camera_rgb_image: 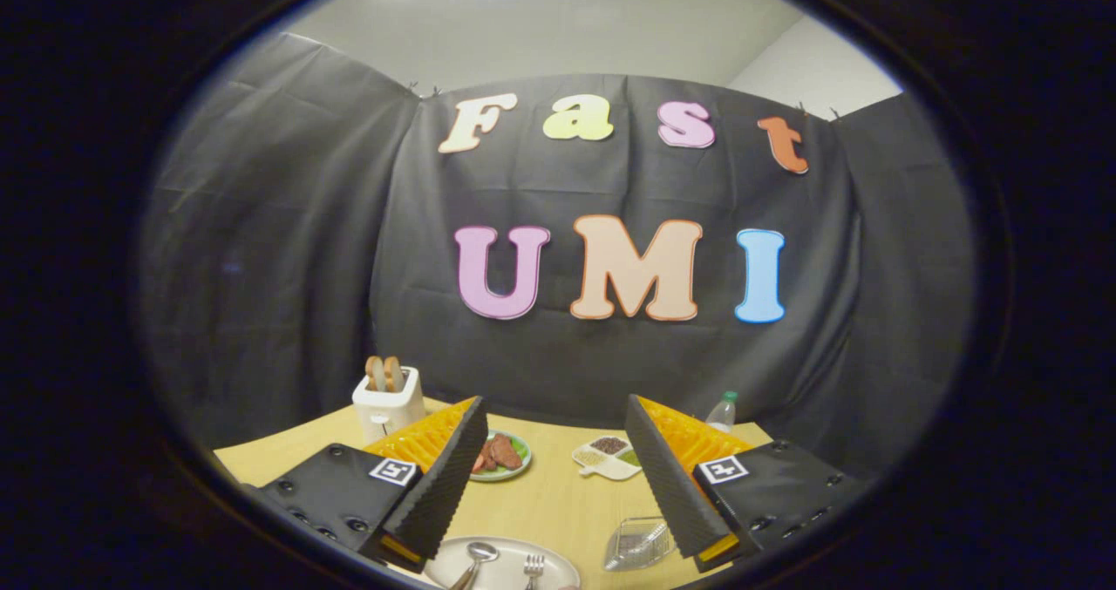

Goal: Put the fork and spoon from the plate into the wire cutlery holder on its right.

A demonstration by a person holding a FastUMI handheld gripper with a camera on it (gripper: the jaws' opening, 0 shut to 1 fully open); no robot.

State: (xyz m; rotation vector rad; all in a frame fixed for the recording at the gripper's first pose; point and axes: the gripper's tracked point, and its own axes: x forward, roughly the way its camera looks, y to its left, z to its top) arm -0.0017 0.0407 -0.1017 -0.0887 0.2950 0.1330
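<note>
Two pieces wait below our wide-open, empty gripper point(558, 477), spoon point(475, 559) and fork point(533, 566) still plated, so we drop onto one.

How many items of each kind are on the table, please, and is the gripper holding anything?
Cutlery: 2, spoon and fork, both on the white plate
Plates and dishes: 3, white plate, green plate, divided dish
Wire holder: 1
Toaster: 1
Bottle: 1
Total: 8
Gripper: open, holding nothing.
</note>
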